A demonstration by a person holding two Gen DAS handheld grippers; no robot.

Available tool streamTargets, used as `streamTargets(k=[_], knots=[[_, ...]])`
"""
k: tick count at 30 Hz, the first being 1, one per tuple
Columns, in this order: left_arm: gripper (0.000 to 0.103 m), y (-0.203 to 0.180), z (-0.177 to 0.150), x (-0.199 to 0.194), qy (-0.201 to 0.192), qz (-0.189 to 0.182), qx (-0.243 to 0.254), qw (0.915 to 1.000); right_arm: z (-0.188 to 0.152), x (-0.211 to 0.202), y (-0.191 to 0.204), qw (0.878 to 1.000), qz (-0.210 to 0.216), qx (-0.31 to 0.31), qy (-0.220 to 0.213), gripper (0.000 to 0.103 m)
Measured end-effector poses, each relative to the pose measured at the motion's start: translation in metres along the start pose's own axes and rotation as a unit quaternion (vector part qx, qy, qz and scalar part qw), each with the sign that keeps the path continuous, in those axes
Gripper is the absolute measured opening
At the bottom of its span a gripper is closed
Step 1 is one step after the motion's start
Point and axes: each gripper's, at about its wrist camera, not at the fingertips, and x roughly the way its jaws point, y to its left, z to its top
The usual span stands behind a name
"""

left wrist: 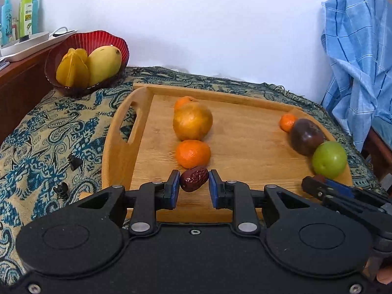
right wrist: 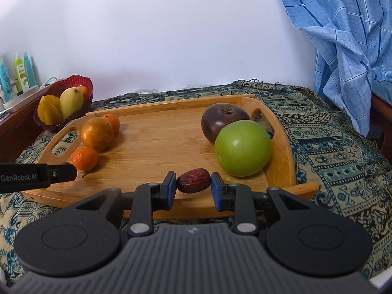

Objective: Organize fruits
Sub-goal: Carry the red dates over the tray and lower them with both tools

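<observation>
My left gripper (left wrist: 193, 180) is shut on a wrinkled dark red date (left wrist: 194, 178), held just above the near edge of the wooden tray (left wrist: 245, 152). A tangerine (left wrist: 193, 153), a golden round fruit (left wrist: 192, 122) and a second tangerine (left wrist: 183, 101) line up directly beyond it. In the right wrist view my right gripper (right wrist: 193, 182) is shut on another red date (right wrist: 194, 180) at the tray's (right wrist: 156, 142) front edge. A green apple (right wrist: 242, 148) and a dark purple fruit (right wrist: 220, 120) lie just ahead to the right. The left gripper's tip (right wrist: 61, 172) shows at the left, by a tangerine (right wrist: 85, 158).
A red bowl (left wrist: 98, 38) with a starfruit (left wrist: 72, 68) and a mango (left wrist: 104, 63) stands at the back left on the patterned cloth (left wrist: 61, 127). Bottles (left wrist: 27, 14) stand on a shelf beyond it. A blue checked fabric (left wrist: 357, 61) hangs at the right.
</observation>
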Motion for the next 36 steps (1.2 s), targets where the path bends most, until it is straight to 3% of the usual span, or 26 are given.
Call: streamTargets(k=[19,32,36], knots=[[0.024,-0.001,-0.003,0.021,0.005,0.007,0.002,1.0000,0.002,0.009,0.005,1.000,-0.010,-0.004,0.008,0.035],[0.025,-0.003,-0.006,0.022,-0.002,0.012,0.015,0.9998,0.002,0.007,-0.004,0.998,-0.050,0.029,0.001,0.035],[0.025,-0.004,-0.006,0.022,-0.002,0.013,0.014,0.9998,0.002,0.010,-0.001,0.999,-0.041,0.021,0.006,0.040]])
